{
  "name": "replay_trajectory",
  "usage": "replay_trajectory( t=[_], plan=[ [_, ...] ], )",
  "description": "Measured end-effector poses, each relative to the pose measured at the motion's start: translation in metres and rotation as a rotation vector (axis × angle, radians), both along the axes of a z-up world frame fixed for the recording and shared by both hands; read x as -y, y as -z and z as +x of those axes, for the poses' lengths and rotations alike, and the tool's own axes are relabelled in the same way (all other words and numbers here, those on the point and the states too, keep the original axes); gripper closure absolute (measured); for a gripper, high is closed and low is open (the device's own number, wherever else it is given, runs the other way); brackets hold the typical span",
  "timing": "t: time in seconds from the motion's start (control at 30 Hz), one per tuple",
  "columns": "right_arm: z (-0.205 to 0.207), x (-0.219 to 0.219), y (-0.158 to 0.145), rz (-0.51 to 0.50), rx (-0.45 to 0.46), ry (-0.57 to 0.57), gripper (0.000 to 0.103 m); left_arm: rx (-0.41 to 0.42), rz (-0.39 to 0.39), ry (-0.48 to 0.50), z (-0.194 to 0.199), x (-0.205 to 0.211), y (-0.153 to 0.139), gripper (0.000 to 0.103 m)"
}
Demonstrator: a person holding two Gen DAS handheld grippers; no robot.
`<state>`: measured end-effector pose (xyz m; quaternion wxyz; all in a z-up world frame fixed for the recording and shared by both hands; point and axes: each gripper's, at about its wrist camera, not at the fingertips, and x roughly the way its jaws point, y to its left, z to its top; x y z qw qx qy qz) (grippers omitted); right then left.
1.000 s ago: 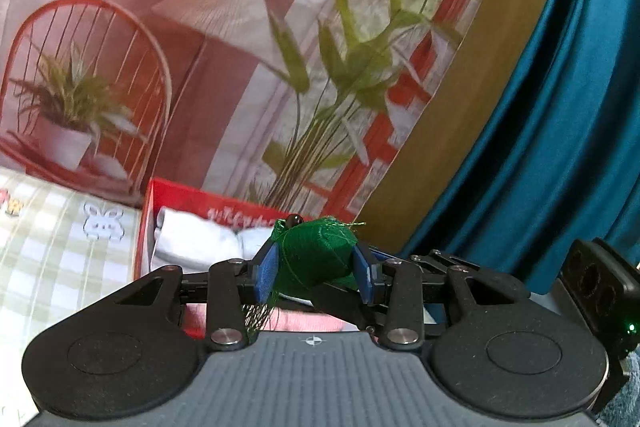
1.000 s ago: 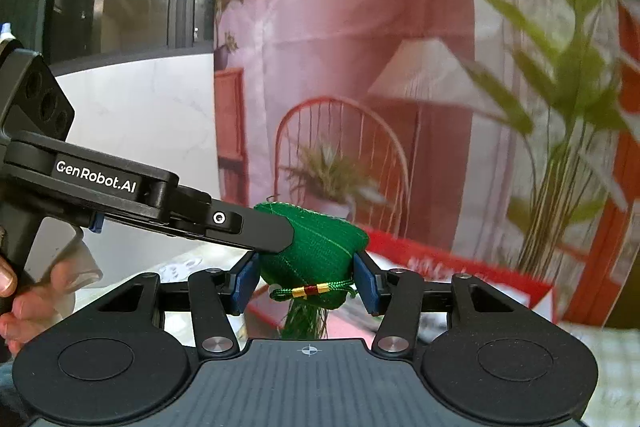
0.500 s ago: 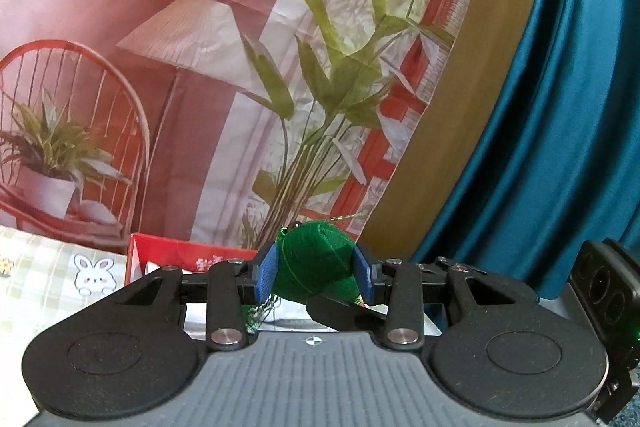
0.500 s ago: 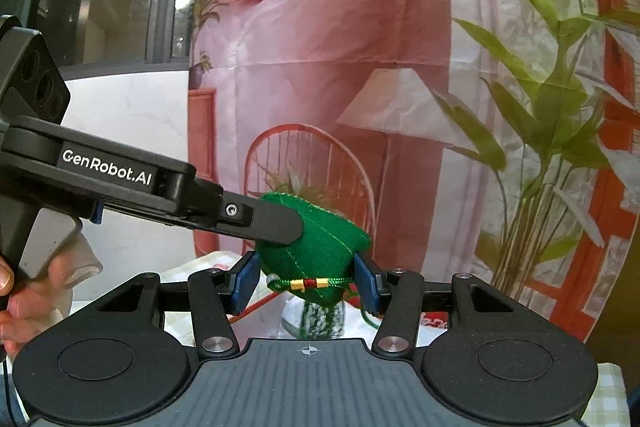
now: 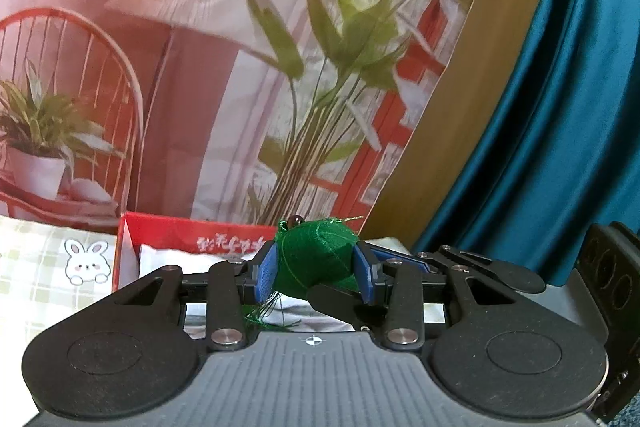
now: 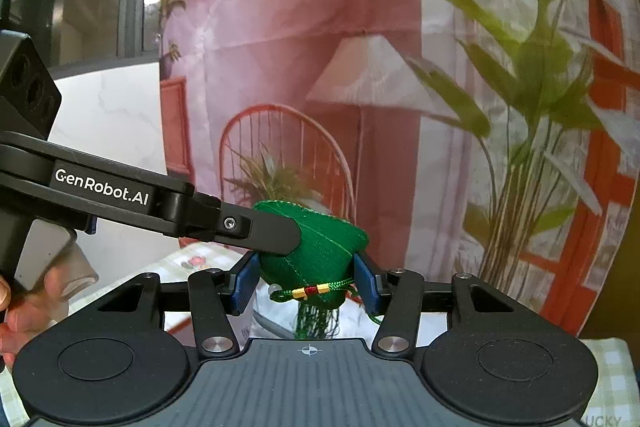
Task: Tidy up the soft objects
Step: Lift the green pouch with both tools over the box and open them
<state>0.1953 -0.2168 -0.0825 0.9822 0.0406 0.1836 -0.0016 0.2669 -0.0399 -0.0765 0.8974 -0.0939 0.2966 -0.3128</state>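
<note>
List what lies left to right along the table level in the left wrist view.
Checked cloth with a bunny print → red box → green fabric pouch, clamped in the left gripper → teal curtain.

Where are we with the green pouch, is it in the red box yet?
Not yet. Done: white soft items already lie in the red box. In hand: the green pouch is clamped by both the left claw and the right claw, held up in the air near the box. Left: carry it over the box, lower it in and release.
</note>
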Motion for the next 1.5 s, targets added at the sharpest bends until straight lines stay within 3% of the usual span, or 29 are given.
replay_trajectory(
  t=[0.63,1.2,1.5],
  plan=[
    [0.015,0.012,0.052,0.073,-0.148,0.025,0.055,-0.102,0.089,0.018,0.018,0.013,0.042,0.060],
    [0.029,0.014,0.070,0.080,-0.197,0.080,0.053,-0.095,0.168,0.011,0.028,0.032,0.057,0.060],
    [0.018,0.024,0.078,0.043,-0.229,0.149,0.048,-0.077,0.210,-0.067,0.026,0.018,0.058,0.060]
  ],
)
